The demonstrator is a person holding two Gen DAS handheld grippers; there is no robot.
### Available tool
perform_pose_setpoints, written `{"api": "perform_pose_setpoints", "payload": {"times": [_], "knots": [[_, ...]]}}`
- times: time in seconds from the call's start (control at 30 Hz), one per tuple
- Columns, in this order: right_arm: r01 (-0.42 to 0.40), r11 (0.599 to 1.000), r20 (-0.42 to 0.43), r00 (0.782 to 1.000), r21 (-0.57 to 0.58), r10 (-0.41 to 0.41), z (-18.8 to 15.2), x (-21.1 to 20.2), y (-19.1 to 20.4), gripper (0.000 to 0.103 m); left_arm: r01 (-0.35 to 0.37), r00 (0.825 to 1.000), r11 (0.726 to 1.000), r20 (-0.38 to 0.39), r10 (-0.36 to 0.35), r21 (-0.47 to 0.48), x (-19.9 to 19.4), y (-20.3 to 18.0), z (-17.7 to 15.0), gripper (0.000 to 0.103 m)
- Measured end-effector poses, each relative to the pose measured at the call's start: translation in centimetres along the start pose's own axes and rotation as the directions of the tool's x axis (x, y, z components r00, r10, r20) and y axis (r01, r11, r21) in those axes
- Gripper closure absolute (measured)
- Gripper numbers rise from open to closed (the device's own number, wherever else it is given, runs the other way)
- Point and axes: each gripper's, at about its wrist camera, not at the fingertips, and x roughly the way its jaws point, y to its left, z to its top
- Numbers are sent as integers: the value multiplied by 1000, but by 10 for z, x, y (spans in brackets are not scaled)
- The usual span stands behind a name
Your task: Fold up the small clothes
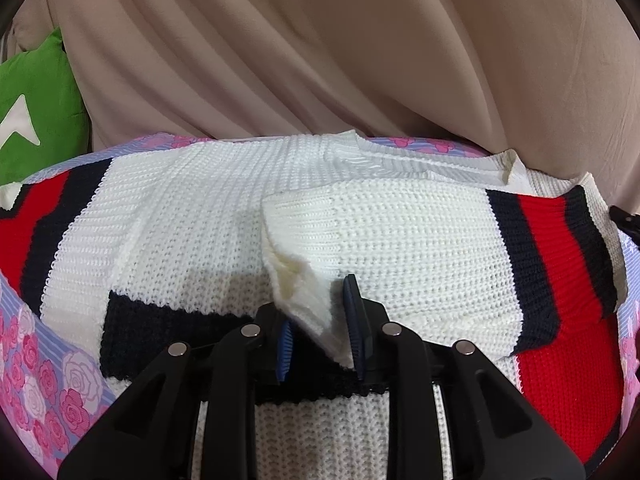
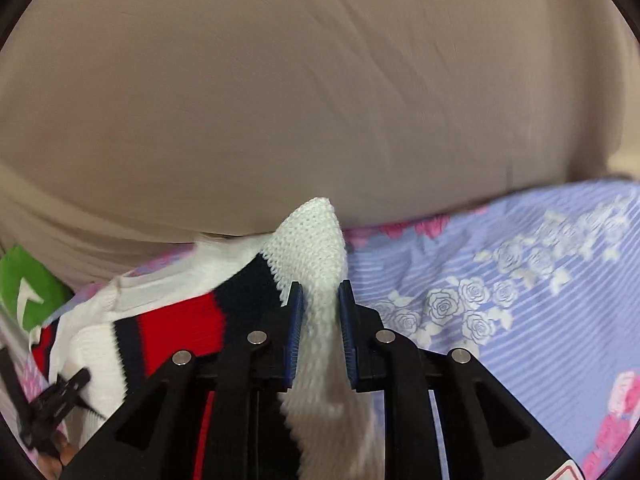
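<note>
- Left gripper (image 1: 318, 326) pointed down at a white knit sweater (image 1: 400, 232) with navy and red bands; a bunched fold of the white knit stood between its blue pads, which sat narrowly apart. The left pad lay against the fold; a sliver of gap showed at the right pad, so a firm pinch could not be confirmed.
- Ahead of that gripper the sweater lay spread on a floral bedsheet (image 1: 48, 380), one sleeve folded across the body just beyond the fingertips.
- Right gripper (image 2: 319, 330) pinched a raised edge of the same sweater: white knit filled the narrow space between both pads and rose to a peak just beyond the fingertips, hanging slack below them.
- Left of the right gripper, the remainder of the sweater lay bunched, its red and navy band close beside the left finger.
- Right of the right gripper, the bedsheet lay bare.
- Beige draped fabric (image 1: 320, 48) hung behind the bed, well beyond both grippers.
- Green cushion (image 1: 36, 104) sat far left of both grippers.
</note>
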Motion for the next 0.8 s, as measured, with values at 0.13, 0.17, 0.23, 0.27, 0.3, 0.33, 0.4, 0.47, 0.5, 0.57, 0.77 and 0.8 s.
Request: {"api": "perform_pose_setpoints", "payload": {"times": [0.13, 0.17, 0.23, 0.27, 0.3, 0.33, 0.4, 0.47, 0.5, 0.57, 0.77, 0.8], "knots": [[55, 991, -131, 989, -120, -71, -34, 10, -1, 89, -5, 1000, 1000, 0, 5, 6, 0, -1, -1, 80], [71, 989, -159, 983, -131, -92, -42, 19, -4, 93, -4, 1000, 1000, 0, 4, 5, 0, -1, -1, 80], [50, 992, -133, 989, -114, -65, -46, 17, -12, 95, 0, 1000, 1000, 0, 0, 0, 0, 0, -1, 79], [55, 994, -131, 989, -94, -67, -45, 13, -13, 96, 3, 1000, 1000, 1, -3, -6, 0, 0, -1, 79], [63, 995, -123, 990, -74, -72, -44, 5, -14, 96, 11, 1000, 1000, 6, -11, -15, -2, 2, -1, 78], [58, 996, -109, 992, -61, -65, -45, -4, -11, 92, 23, 1000, 999, 16, -23, -29, -4, 5, -2, 77], [3, 998, -99, 995, -56, -9, -55, -27, 3, 89, 43, 997, 996, 64, -38, -80, -16, 16, -3, 64], [-50, 995, -113, 993, -81, 41, -66, -40, 20, 89, 78, 991, 984, 116, -61, -158, -35, 38, -5, 47], [-64, 993, -122, 991, -102, 51, -72, -42, 26, 88, 103, 988, 975, 132, -79, -194, -44, 51, -5, 38], [-79, 986, -152, 987, -145, 56, -88, -34, 50, 83, 110, 985, 960, 157, -70, -259, -64, 85, -6, 24], [-34, 970, -174, 985, -242, -9, -111, -23, 65, 73, -96, 984, 882, 92, 155, -462, -90, 230, -1, 10], [-30, 969, -176, 984, -245, -14, -112, -24, 65, 73, -115, 981, 847, 73, 179, -519, -89, 259, -2, 10]]}}
